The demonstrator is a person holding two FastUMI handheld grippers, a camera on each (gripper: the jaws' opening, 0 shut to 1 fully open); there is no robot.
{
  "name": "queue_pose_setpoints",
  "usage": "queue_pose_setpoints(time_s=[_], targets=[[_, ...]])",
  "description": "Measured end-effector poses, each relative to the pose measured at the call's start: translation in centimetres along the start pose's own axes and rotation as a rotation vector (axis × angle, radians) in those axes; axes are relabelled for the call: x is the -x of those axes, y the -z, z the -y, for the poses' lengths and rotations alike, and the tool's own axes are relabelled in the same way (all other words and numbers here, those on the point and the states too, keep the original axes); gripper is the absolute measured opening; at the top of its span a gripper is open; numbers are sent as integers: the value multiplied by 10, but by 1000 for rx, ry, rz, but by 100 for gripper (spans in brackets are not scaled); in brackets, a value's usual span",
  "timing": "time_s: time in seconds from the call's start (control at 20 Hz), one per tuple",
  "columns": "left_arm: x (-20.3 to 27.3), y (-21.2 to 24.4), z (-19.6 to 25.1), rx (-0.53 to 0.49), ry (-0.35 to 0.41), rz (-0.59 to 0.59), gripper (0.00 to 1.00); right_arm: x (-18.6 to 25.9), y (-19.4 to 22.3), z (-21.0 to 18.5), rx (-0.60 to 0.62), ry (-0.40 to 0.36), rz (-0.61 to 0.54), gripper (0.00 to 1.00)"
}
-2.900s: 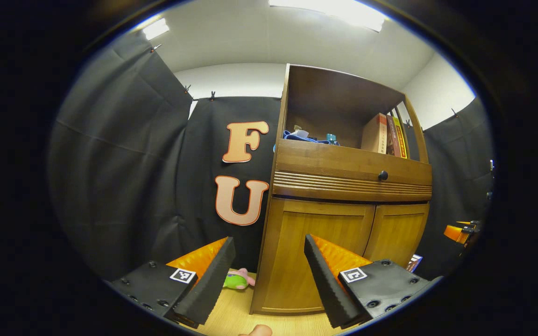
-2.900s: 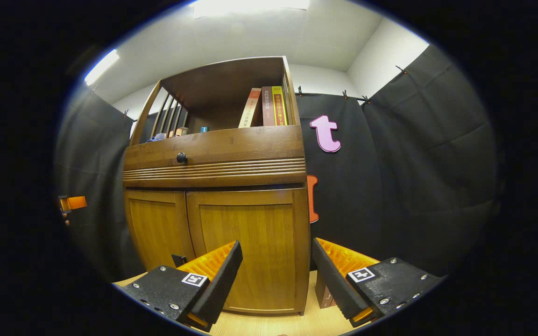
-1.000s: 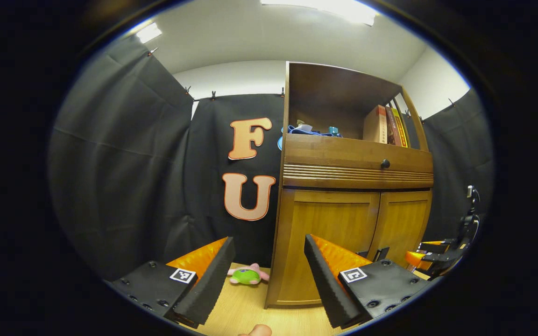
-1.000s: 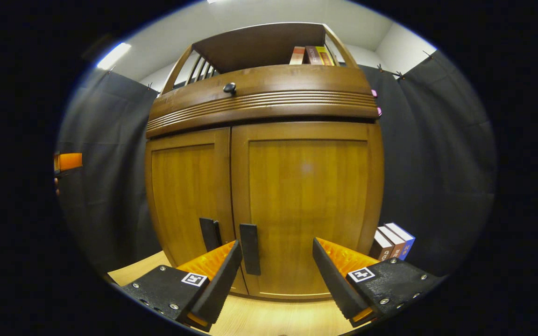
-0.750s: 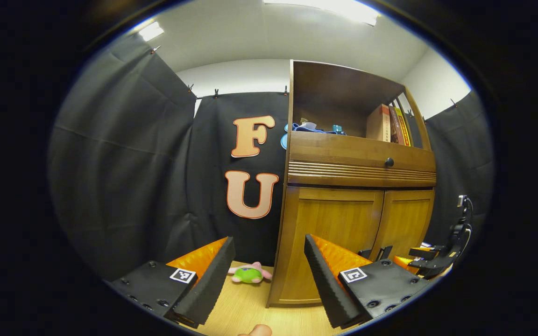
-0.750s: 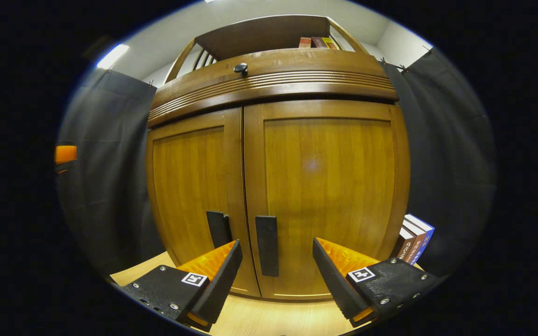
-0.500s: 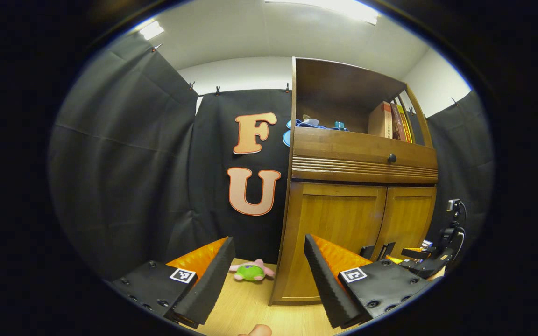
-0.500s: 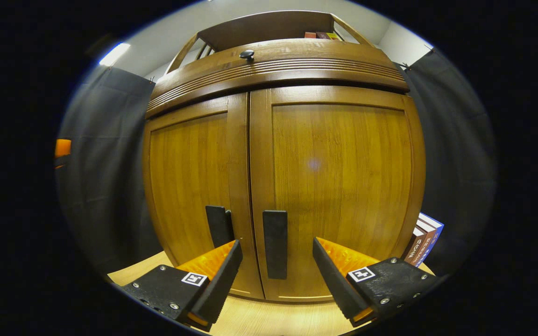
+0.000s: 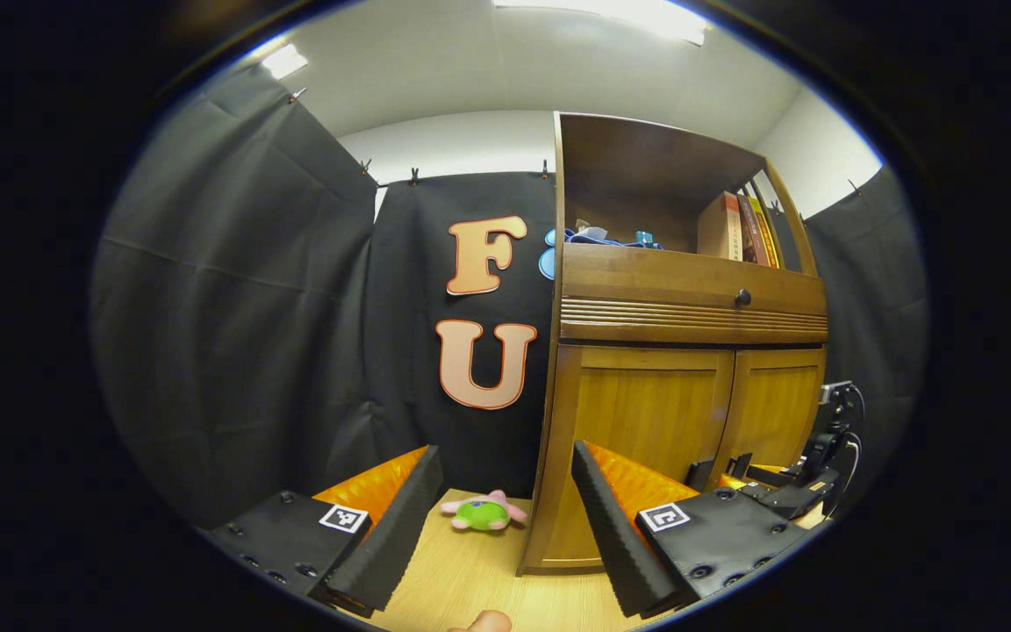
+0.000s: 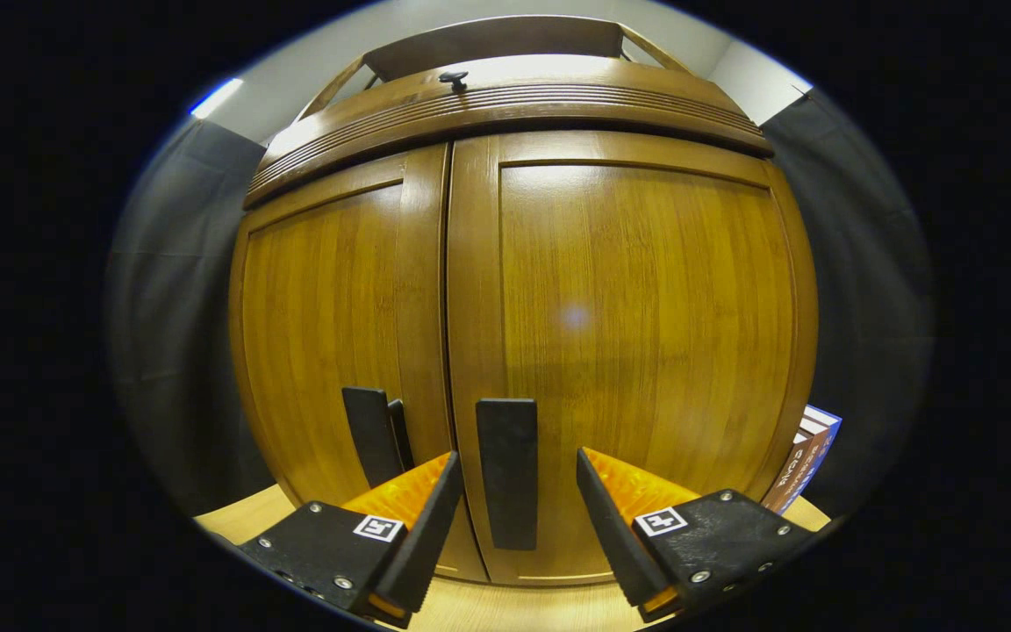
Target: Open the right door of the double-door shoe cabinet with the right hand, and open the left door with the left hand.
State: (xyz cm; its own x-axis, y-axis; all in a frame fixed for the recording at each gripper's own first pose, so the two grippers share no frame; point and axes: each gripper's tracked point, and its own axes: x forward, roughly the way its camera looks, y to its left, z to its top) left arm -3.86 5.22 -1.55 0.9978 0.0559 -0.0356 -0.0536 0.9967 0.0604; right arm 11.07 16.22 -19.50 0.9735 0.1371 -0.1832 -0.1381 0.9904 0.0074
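Right gripper view: right gripper (image 10: 512, 518) sits close to the shoe cabinet (image 10: 611, 96), fingers apart w/ the right door handle (image 10: 506, 471) between them, not clamped. Right door (image 10: 646, 333) and left door (image 10: 330, 325) both closed; left door handle (image 10: 369, 434) just beside, past the seam. Books (image 10: 808, 465) stand on the floor at cabinet's right side.

Left gripper view: left gripper (image 9: 505, 518) well back from the cabinet, fingers apart, holding nothing. Green-pink plush toy (image 9: 481, 512) on wood floor (image 9: 462, 575) beside the cabinet's left corner; more books (image 9: 742, 230) on the open top shelf
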Motion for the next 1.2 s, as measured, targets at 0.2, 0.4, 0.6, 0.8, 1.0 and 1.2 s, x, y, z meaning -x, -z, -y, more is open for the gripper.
queue_pose_setpoints(time_s=[0.2,0.4,0.6,0.8,1.0,1.2], targets=[[2,1,-2,-9,-4,-2,98,-6,2,-3,17,7,-1,65],[4,-1,-7,-4,-15,5,99,-13,8,-1,-13,20,-19,55],[7,2,-11,-4,-20,-2,98,-9,8,0,-35,30,-22,35],[9,4,-15,-7,-29,-6,97,1,9,-1,-17,18,-28,41],[10,3,-15,-3,-31,-3,96,21,10,-1,-21,-38,-28,30],[6,11,-14,-3,-30,-20,99,46,12,3,-19,-78,-23,29]])
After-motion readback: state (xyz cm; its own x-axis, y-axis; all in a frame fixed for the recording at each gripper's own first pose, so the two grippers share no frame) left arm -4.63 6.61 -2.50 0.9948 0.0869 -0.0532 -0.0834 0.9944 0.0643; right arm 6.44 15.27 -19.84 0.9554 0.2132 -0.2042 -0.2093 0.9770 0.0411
